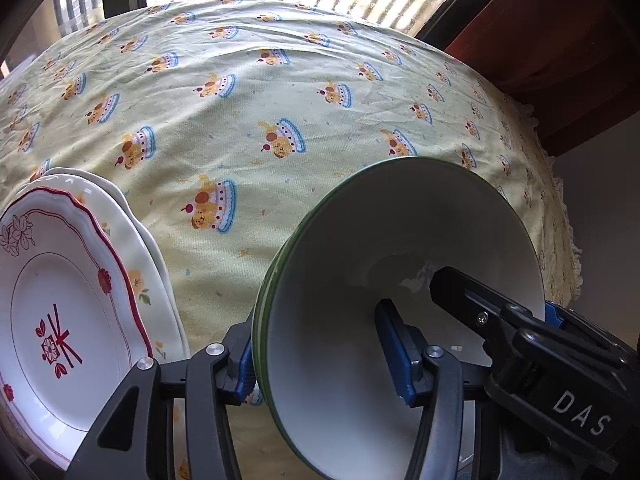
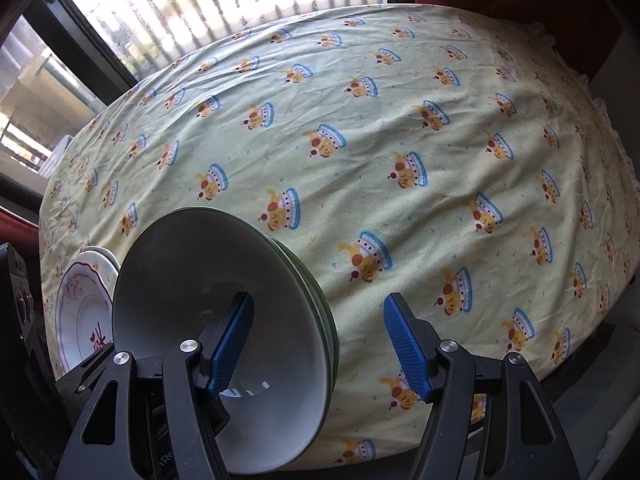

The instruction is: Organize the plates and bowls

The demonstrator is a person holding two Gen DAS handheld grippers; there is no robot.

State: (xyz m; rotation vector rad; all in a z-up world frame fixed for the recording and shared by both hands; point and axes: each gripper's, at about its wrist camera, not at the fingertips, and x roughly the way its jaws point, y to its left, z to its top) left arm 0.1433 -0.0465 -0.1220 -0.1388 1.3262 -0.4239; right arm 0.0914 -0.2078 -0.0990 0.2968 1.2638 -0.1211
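Left gripper (image 1: 320,356): we see its pads pinching the near wall of the stacked bowls (image 1: 400,248).
Right gripper (image 2: 320,348): spread, straddling the opposite wall, not pressing.
Bowls: resting on our tablecloth (image 1: 280,100).
Plates (image 1: 60,280): stacked beside the bowls.

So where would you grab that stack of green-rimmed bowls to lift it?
By the rim wall of the bowl stack, coming from above. The bowls are deep and nested, so one finger goes inside and one outside. The left tongs straddle one wall, the right tongs the other.
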